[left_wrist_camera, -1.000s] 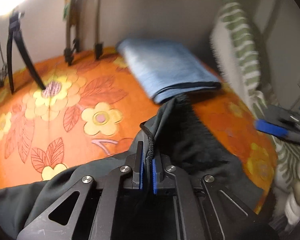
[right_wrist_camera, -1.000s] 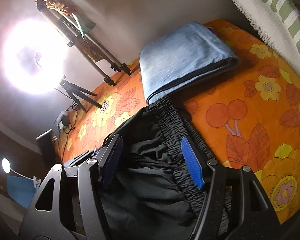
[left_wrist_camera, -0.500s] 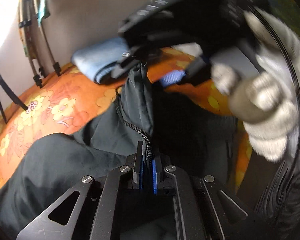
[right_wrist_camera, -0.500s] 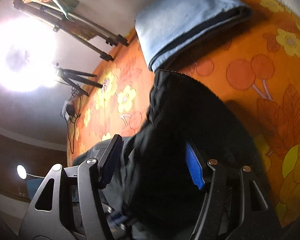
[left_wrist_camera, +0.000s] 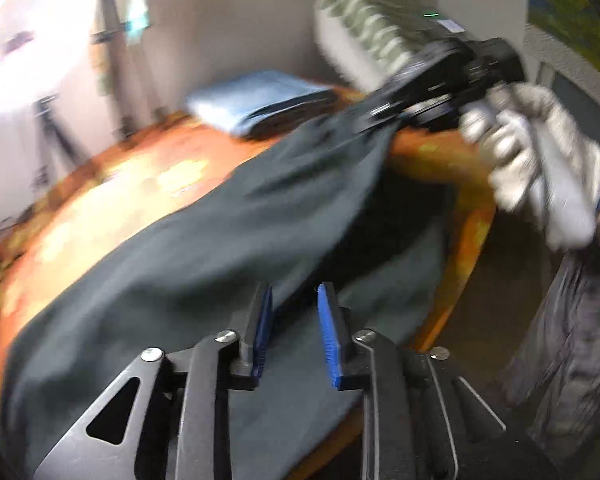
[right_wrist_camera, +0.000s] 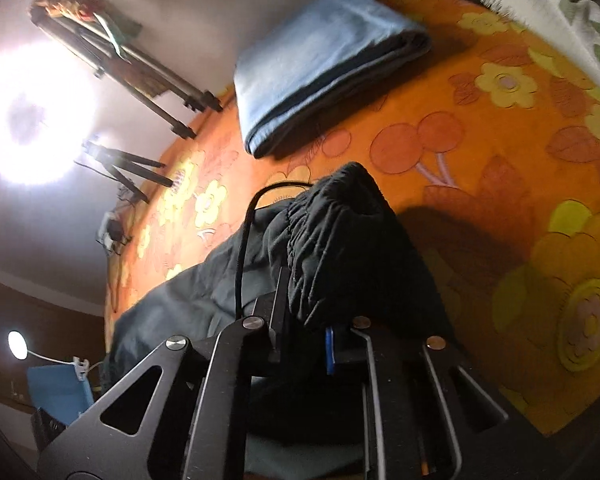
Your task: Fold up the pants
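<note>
The dark pants (left_wrist_camera: pixel 204 264) lie spread across the orange flowered bedcover (right_wrist_camera: pixel 500 168), their gathered elastic waistband (right_wrist_camera: pixel 340 240) lifted off the cover in a bunched peak, with a thin black drawstring (right_wrist_camera: pixel 244 248) looping out of it. The right gripper (right_wrist_camera: pixel 304 344) is closing on that waistband: the fabric fills the narrow gap between its jaws and drapes forward over them, one blue pad (right_wrist_camera: pixel 329 350) showing only as a sliver at the cloth's edge. From the left wrist view the same gripper (left_wrist_camera: pixel 384 120) holds the raised end of the pants up, carried by a hand in a light knitted glove (left_wrist_camera: pixel 540 168). The left gripper (left_wrist_camera: pixel 294 324) is opening, its blue pads (left_wrist_camera: pixel 328 332) standing a small way apart above the dark cloth and holding nothing; the view is blurred. Beyond the pants, near the wall, a folded blue cloth (right_wrist_camera: pixel 320 68) rests on the bedcover, apart from the waistband. Tripod legs (right_wrist_camera: pixel 140 168) stand on the cover's far side beside a bright ring light (right_wrist_camera: pixel 36 112), and a green-striped white blanket (right_wrist_camera: pixel 560 4) borders the cover.
</note>
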Tool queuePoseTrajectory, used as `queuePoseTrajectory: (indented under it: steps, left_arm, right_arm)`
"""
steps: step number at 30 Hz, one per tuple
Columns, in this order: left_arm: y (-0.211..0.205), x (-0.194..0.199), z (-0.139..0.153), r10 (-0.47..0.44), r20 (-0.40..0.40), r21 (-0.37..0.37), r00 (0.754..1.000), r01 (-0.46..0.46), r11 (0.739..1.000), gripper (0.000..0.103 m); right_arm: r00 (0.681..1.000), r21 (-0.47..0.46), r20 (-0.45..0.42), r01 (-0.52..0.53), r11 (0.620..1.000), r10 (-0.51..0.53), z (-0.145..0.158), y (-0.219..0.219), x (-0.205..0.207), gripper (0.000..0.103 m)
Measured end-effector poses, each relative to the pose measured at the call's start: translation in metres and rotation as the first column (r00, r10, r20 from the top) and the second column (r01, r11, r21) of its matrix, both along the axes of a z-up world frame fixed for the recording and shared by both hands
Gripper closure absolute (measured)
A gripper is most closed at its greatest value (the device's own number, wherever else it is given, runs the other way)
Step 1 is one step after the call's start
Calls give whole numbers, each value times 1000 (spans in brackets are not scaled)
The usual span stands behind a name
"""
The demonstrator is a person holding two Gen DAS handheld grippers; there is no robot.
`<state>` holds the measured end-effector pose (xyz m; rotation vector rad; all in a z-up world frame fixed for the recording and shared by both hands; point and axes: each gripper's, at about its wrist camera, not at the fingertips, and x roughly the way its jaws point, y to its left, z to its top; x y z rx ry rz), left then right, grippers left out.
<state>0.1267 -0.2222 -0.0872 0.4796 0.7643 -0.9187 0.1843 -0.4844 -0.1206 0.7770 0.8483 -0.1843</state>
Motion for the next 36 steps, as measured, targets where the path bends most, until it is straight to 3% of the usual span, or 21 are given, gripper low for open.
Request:
queuePoseTrajectory:
  steps: [1, 5, 12, 18, 20, 24, 28, 32, 36]
  left_arm:
    - [19, 2, -2, 26, 12, 31, 1000, -27, 999, 71]
    - [72, 14, -20, 131, 14, 133, 991, -132, 982, 70]
    - [67, 7, -54, 152, 115, 242, 982, -177, 954, 70]
    - [70, 27, -51, 201, 166, 215, 966, -234, 948, 70]
    - [73, 35, -49, 212, 156, 200, 965, -241, 950, 99]
    - [83, 43, -37, 258, 118, 120, 959, -272, 955, 101]
    - [101, 39, -6, 278, 108, 41, 955, -283, 958, 102]
    - [117, 20, 15, 253, 136, 23, 958, -258, 966, 102]
    - [122, 0, 7, 204, 120, 62, 972, -212, 975, 102]
  right_arm:
    - [1000, 1, 11, -1, 1000, 1, 3, 0, -4, 90]
    - [999, 28, 38, -4, 1000, 3, 10, 1, -10, 91]
    - [991, 15, 131, -23, 1000, 21, 50, 15, -9, 91]
    - [989, 7, 146, -35, 999, 33, 58, 14, -12, 91]
    - [990, 7, 140, -36, 999, 34, 55, 12, -14, 91]
    - [992, 19, 122, -30, 999, 28, 49, 7, -15, 91]
    - [992, -7, 119, -43, 999, 44, 52, 13, -23, 91]
    - [992, -36, 100, -73, 997, 77, 41, 26, -48, 91]
    - [996, -37, 40, -78, 996, 79, 11, 32, -70, 91]
